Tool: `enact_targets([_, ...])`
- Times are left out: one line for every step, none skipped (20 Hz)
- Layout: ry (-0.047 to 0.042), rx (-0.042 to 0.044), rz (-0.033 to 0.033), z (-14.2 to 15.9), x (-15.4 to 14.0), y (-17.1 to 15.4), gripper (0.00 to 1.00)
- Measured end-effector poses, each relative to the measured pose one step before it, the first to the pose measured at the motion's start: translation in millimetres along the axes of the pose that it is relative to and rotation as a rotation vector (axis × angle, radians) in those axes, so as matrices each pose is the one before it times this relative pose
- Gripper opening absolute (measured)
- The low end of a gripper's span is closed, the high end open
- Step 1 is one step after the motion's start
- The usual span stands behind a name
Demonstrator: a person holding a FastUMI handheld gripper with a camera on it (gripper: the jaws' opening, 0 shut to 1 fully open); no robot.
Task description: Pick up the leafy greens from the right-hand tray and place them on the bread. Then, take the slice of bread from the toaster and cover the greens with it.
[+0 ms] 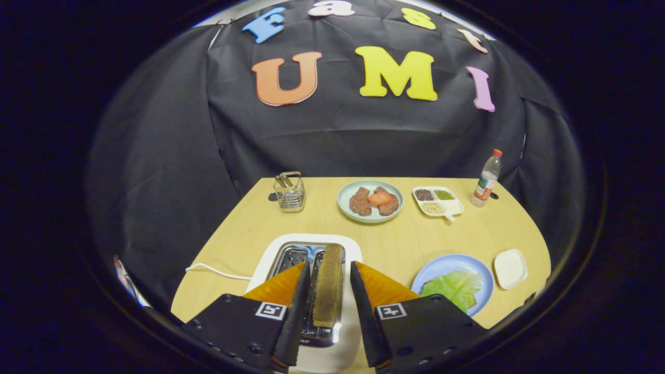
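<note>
A slice of bread (328, 285) stands upright in a slot of the white toaster (275, 254), its top sticking out. My gripper (329, 266) hangs over the toaster, open, with one finger on each side of the slice and a thin gap to each face. To the right of the fingers the leafy greens (454, 285) lie on a blue plate (447, 262); a brown edge of bread peeks out beneath them. A small white tray (510, 267) sits just right of that plate.
Beyond the toaster stand a wire holder (290, 192), a plate of meat patties with a tomato slice (370, 201), a divided dish of grains (438, 201) and a bottle (486, 179). The toaster's white cable (218, 270) runs off to the left.
</note>
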State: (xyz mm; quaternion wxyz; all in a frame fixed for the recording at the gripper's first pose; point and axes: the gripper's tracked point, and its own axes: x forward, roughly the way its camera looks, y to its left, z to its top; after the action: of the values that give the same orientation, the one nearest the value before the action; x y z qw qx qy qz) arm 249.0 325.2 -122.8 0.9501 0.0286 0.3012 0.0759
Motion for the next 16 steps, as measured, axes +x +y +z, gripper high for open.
enact_targets([0.00842,-0.00764,-0.01787,-3.35,-1.5,-3.47,0.09])
enact_targets([-0.00345,-0.00099,0.00533,2.4,-2.85,0.48,0.09])
enact_targets([-0.00189,-0.00435,-0.00141,0.27,0.27,2.04,0.09])
enact_targets([-0.00551,-0.00085,0.00238,1.31,-2.68,1.23,0.09])
enact_targets([-0.00792,-0.00131,0.00291,1.85,-2.21,0.98,0.09])
enact_targets([-0.01225,0.00125,0.00706,4.6,-4.28,2.51,0.09])
enact_targets([-0.01526,-0.00211,0.00364,5.71,-4.56,1.51,0.09])
enact_targets([-0.01416,-0.00204,0.00165,6.6,-6.27,1.63,0.09])
enact_targets([-0.01624,-0.00315,0.00493,6.29,-5.99,2.13,0.09])
enact_targets([-0.01341,-0.0035,-0.00011,6.73,-5.21,1.45,0.09])
enact_targets([-0.0142,-0.00267,0.00063,6.5,-5.47,0.34,0.09])
enact_targets([-0.00949,-0.00001,-0.00291,5.68,-4.93,0.66,0.09])
enact_targets([-0.00395,0.00082,-0.00604,4.51,-5.25,-1.44,0.09])
enact_targets([-0.00334,0.00277,0.00681,5.6,-5.01,1.13,0.09])
enact_targets([-0.00726,0.00444,0.00578,5.73,-5.6,1.17,0.09])
enact_targets([-0.00719,0.00431,0.00663,6.13,-5.14,-0.69,0.09])
